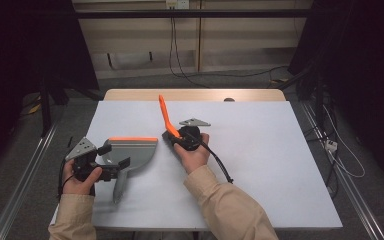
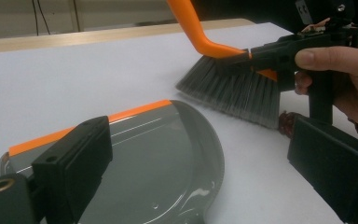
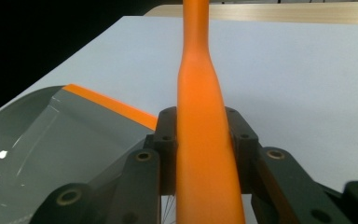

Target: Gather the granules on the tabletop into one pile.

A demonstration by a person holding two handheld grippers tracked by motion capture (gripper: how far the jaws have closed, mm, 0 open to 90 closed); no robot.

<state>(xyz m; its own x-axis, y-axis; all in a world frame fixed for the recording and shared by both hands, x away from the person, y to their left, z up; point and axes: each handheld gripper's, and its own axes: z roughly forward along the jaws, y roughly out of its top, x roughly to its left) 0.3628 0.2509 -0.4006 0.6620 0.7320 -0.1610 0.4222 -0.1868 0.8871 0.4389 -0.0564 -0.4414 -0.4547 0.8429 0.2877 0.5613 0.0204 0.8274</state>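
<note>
Two grippers are working: the right gripper [image 1: 176,136] is clamping the orange brush [image 1: 164,114] beside the dustpan [image 1: 132,151] on the table [image 1: 260,150], the left gripper [image 1: 114,160], jaws apart, is straddling the pan; unheld, it is risking sliding.

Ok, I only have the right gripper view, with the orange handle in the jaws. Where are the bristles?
Observer: In the left gripper view the bristles rest on the table, beside the dustpan and apart from it.
Operator: And the left gripper?
Observer: In the high view the left gripper sits over the dustpan, jaws open.
</note>
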